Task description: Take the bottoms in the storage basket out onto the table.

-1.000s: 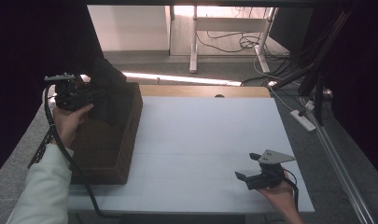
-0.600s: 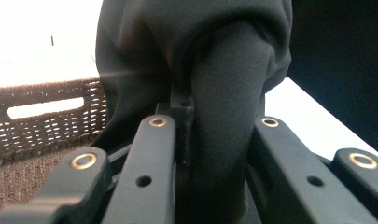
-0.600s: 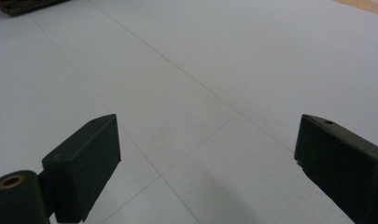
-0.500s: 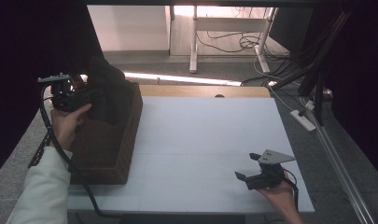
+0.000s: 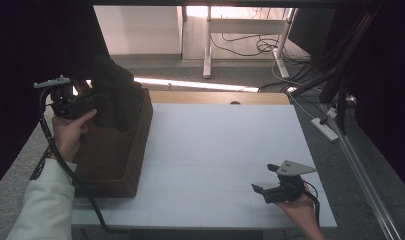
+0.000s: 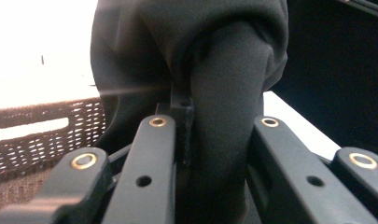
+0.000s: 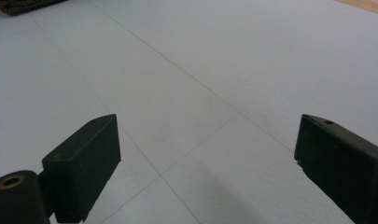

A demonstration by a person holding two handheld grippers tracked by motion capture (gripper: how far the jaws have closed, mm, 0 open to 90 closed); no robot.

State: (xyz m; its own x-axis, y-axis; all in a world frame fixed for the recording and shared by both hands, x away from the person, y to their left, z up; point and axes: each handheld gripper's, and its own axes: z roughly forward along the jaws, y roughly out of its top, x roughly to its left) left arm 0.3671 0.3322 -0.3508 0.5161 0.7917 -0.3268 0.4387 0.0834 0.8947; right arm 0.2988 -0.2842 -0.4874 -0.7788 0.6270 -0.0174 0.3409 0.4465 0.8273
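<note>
High view, left gripper [image 5: 97,100] pinching dark cloth [image 5: 115,95] above wicker basket [image 5: 117,155], right gripper [image 5: 265,180] spread.

The setting was a laboratory recording station. A white table [image 5: 225,150] stood inside dark curtains [image 5: 35,45], with bundled cables [image 5: 315,75] and a power strip [image 5: 326,129] on the grey carpeted floor [image 5: 190,70], beside the metal legs of another desk [image 5: 208,45].
</note>
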